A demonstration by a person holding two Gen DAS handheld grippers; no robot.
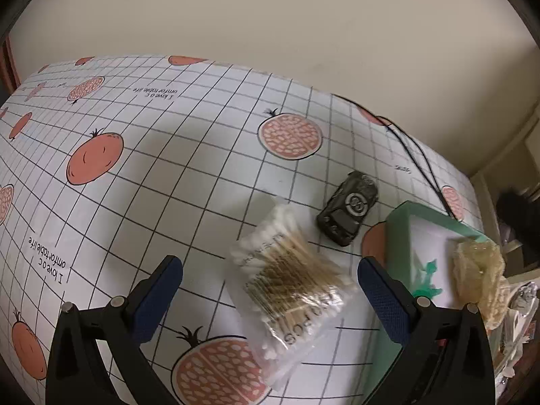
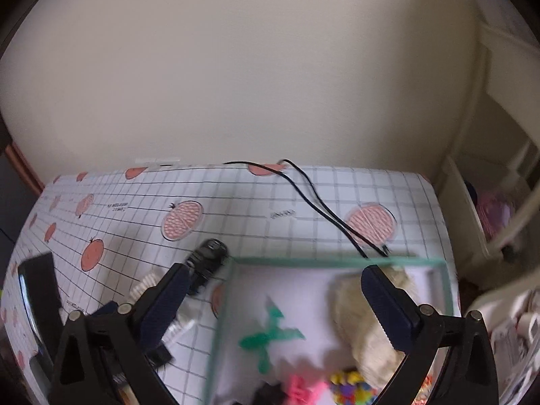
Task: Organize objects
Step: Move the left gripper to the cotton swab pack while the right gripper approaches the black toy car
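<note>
A clear bag of cotton swabs [image 1: 290,283] lies on the pomegranate-print tablecloth [image 1: 152,168], between the spread fingers of my open left gripper [image 1: 270,280]. Just beyond it sits a black toy car [image 1: 347,214]. A green-rimmed white box [image 1: 401,216] stands to the right, with a crumpled beige bag [image 1: 481,280] inside. My right gripper [image 2: 273,290] hangs open above that box [image 2: 337,261]. In the right wrist view the box holds the beige bag [image 2: 357,307], a green print [image 2: 270,334], and pink and multicoloured small items [image 2: 351,383]. The toy car [image 2: 207,263] lies left of the box.
Two black cables [image 2: 314,202] run from the table's back edge to the box. A cream wall backs the table. A white shelf unit [image 2: 489,209] stands to the right. The left gripper's body [image 2: 40,303] shows at the left of the right wrist view.
</note>
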